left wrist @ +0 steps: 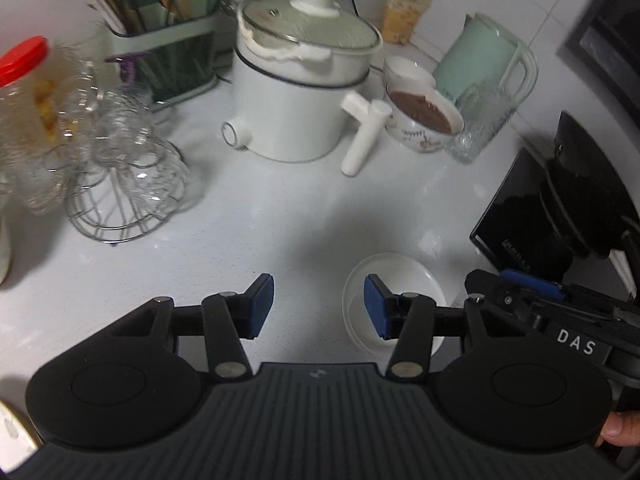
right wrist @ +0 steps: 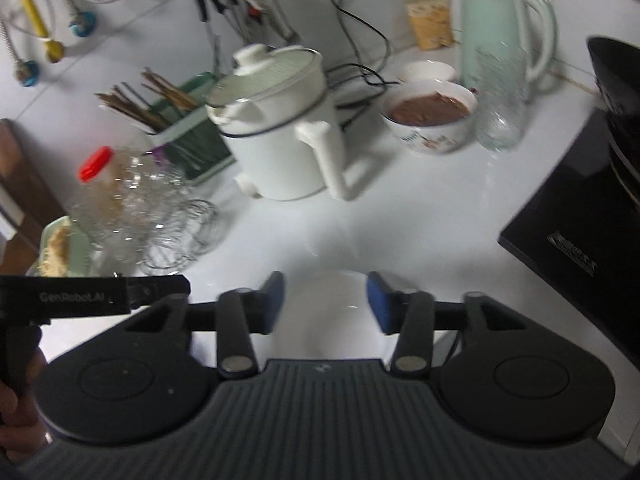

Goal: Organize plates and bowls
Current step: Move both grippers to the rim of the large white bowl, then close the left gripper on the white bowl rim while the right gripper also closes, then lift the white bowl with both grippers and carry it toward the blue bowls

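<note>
Between the right gripper's [right wrist: 325, 302] parted jaws lies a white bowl [right wrist: 332, 320].

White bowl [right wrist: 332, 312] blurred, partly behind right gripper [right wrist: 325, 304]

A white electric pot [left wrist: 296, 92] with a glass lid stands mid-counter, a mint kettle [left wrist: 486, 56] and a chopstick holder [left wrist: 172, 52] to either side; the blurred jar [left wrist: 28, 100], red-capped, perhaps holds food.
</note>
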`<state>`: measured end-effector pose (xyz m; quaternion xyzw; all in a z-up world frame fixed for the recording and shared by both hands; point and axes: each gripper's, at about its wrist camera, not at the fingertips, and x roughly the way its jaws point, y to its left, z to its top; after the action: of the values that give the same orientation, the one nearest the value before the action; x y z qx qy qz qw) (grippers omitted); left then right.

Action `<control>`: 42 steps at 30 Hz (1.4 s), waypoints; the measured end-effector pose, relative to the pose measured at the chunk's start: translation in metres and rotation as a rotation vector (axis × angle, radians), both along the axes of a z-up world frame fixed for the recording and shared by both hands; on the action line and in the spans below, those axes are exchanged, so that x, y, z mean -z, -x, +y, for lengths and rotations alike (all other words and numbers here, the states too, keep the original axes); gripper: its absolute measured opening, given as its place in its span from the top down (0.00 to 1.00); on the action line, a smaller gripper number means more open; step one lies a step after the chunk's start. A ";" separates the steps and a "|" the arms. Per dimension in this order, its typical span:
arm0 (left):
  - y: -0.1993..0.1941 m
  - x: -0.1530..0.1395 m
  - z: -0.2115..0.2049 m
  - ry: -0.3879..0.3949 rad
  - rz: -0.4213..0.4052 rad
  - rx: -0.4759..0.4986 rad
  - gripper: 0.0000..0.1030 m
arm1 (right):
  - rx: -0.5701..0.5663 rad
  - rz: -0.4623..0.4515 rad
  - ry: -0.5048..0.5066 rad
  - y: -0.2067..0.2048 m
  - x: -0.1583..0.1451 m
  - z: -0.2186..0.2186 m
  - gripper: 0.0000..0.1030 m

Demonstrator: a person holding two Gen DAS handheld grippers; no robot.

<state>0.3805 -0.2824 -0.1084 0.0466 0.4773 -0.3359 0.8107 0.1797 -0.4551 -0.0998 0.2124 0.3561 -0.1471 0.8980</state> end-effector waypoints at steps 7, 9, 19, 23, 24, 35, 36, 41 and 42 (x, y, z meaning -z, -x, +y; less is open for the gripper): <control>-0.006 0.041 -0.035 -0.041 0.016 0.094 0.35 | 0.044 0.047 0.020 0.001 0.037 -0.015 0.51; -0.004 0.050 -0.044 -0.051 0.018 0.120 0.35 | 0.059 0.056 -0.004 0.003 0.047 -0.020 0.51; -0.009 0.085 -0.064 -0.069 0.062 0.123 0.41 | 0.089 0.068 -0.080 0.002 0.078 -0.023 0.54; -0.014 0.099 -0.065 -0.104 0.091 0.100 0.57 | 0.096 0.076 -0.092 -0.004 0.086 -0.020 0.66; -0.015 0.103 -0.063 -0.099 0.100 0.095 0.58 | 0.101 0.075 -0.100 -0.004 0.087 -0.020 0.67; -0.016 0.110 -0.060 -0.084 0.158 0.105 0.86 | 0.153 0.061 -0.137 -0.001 0.089 -0.016 0.90; -0.016 0.108 -0.057 -0.081 0.162 0.106 0.86 | 0.156 0.059 -0.141 0.000 0.088 -0.015 0.91; -0.010 0.089 -0.047 -0.088 0.155 0.120 0.86 | 0.149 0.044 -0.158 0.004 0.075 -0.010 0.90; -0.007 0.084 -0.045 -0.093 0.143 0.121 0.86 | 0.146 0.045 -0.163 0.005 0.072 -0.009 0.90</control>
<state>0.3879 -0.3270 -0.1921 0.0890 0.5454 -0.3642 0.7497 0.1751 -0.4638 -0.1719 0.3068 0.3705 -0.1876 0.8564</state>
